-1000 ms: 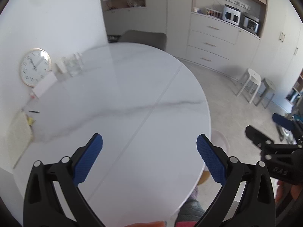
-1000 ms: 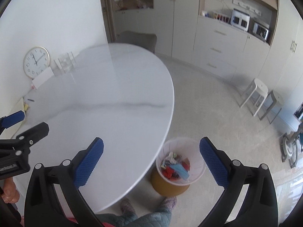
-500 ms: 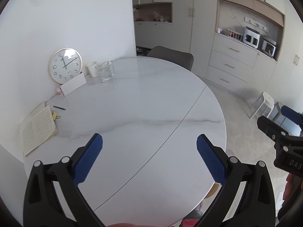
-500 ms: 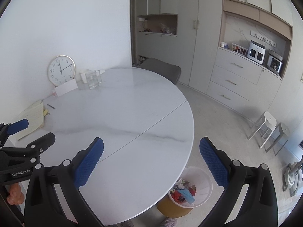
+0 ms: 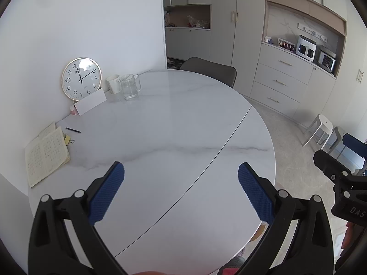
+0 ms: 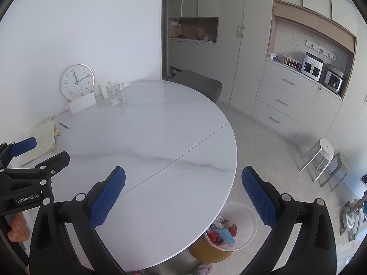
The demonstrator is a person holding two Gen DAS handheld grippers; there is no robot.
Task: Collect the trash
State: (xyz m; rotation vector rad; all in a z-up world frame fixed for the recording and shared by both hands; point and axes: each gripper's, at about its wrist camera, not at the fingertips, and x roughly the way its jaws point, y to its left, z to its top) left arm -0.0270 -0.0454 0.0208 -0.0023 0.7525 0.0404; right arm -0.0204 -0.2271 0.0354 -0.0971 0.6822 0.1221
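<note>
A white bin (image 6: pixel 248 215) stands on the floor by the table's near right edge, holding several pieces of coloured trash (image 6: pixel 221 230). My left gripper (image 5: pixel 181 190) is open and empty above the near part of the round white marble table (image 5: pixel 160 126). My right gripper (image 6: pixel 183 192) is open and empty above the table's near right edge, with the bin below and between its fingers. The left gripper also shows at the left edge of the right wrist view (image 6: pixel 41 151). I see no loose trash on the table top.
At the table's far left stand a clock (image 5: pixel 81 78), a white card (image 5: pixel 90 102), a mug (image 5: pixel 114 84) and a glass jug (image 5: pixel 130 86). A notebook (image 5: pixel 44 153) and pen (image 5: pixel 73 130) lie at the left. A grey chair (image 5: pixel 209 68), cabinets and two stools (image 5: pixel 322 126) lie beyond.
Both grippers have risen and pulled back, so more of the table and room shows. The jaws stay open and empty.
</note>
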